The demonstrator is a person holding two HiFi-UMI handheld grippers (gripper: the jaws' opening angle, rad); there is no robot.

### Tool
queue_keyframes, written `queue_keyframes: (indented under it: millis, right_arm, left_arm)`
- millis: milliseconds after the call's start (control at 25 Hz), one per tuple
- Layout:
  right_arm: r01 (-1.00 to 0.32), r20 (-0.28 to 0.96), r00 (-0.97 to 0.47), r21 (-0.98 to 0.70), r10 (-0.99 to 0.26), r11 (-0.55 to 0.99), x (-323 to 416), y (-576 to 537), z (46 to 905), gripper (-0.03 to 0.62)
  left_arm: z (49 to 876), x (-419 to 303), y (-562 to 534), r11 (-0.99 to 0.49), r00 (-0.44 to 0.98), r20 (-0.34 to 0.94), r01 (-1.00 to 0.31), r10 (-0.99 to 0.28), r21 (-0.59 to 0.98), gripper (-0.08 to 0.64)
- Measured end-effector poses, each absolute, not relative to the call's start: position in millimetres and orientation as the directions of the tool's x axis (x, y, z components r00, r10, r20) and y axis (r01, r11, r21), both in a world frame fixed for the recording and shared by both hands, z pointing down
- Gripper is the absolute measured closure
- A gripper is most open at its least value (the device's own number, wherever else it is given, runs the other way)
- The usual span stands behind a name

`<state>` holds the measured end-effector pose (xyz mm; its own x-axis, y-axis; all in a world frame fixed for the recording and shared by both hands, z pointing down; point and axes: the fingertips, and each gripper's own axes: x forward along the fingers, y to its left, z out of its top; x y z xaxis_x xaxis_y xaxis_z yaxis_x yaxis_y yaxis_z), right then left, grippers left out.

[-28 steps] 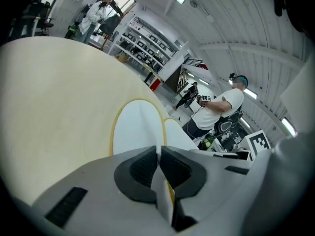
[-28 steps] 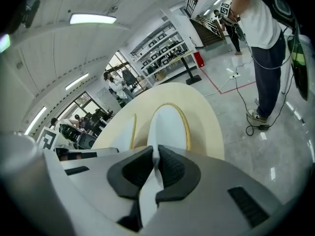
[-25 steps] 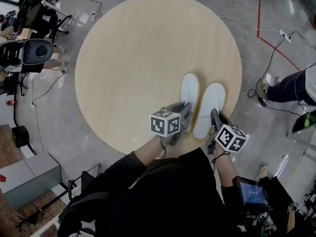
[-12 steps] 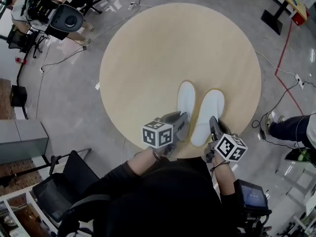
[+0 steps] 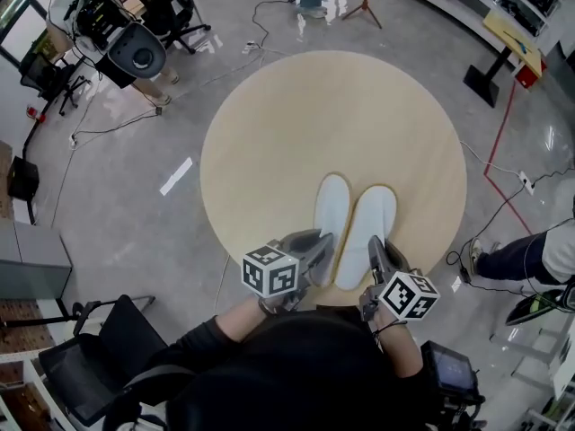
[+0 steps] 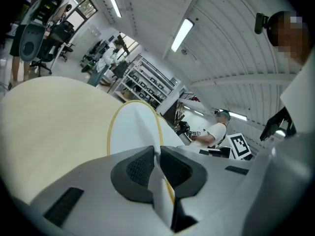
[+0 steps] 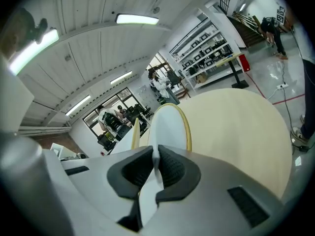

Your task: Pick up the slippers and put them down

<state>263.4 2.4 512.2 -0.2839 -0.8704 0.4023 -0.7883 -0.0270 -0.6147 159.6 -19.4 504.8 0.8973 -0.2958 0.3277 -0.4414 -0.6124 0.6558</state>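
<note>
Two white slippers with thin yellow rims hang side by side over the near part of the round wooden table [image 5: 296, 133], toes pointing away from me. My left gripper [image 5: 316, 251] is shut on the heel edge of the left slipper [image 5: 329, 215]. My right gripper [image 5: 375, 257] is shut on the heel edge of the right slipper [image 5: 367, 230]. In the left gripper view the left gripper [image 6: 158, 163] pinches its slipper [image 6: 133, 129], whose toe rises above the tabletop. In the right gripper view the right gripper [image 7: 155, 167] pinches its slipper [image 7: 168, 127] the same way, also lifted.
A black office chair [image 5: 99, 357] stands at my lower left. More chairs and equipment [image 5: 135, 57] crowd the upper left. Cables run over the grey floor. A person's leg [image 5: 517, 259] is at the right, beside a red floor line [image 5: 503, 142].
Both grippers have lifted the slippers off the table, staying near its front edge. The head view has pulled back, so the table looks smaller and more floor shows.
</note>
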Motion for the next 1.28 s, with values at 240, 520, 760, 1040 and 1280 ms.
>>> queue_keyframes:
  millis: [240,520,760,1040,1280]
  right_arm:
    - [-0.822,0.35,-0.231,-0.569,-0.908,-0.01,223.3,12.5,469.9,0.558]
    - [-0.835,0.324,-0.162,-0.549,-0.932,-0.045,194.0,28.5,451.3,0.558]
    - [-0.848,0.332,-0.115,-0.523,-0.936,-0.081,169.7,48.2,445.1,0.558]
    - [-0.854,0.323,-0.189,-0.521,-0.927,-0.008,154.7,50.3,435.3,0.558]
    - [-0.834,0.268,-0.273,-0.545,-0.924,0.089,148.1,63.5,434.0,0.558]
  left_arm:
    - [468.9,116.4,-9.1,-0.68,0.931,0.253,-0.364,-0.262,0.636,0.528]
    - [442.7,81.5,-1.2,-0.727,0.953,0.186,-0.302,-0.238,0.617,0.528]
    - [426.9,51.7,8.8,-0.76,0.961,0.165,-0.278,-0.223,0.588,0.528]
    - [420.7,37.6,13.5,-0.727,0.934,0.175,-0.352,-0.31,0.589,0.528]
    - [415.2,26.0,39.8,-0.683,0.899,0.151,-0.412,-0.41,0.602,0.528]
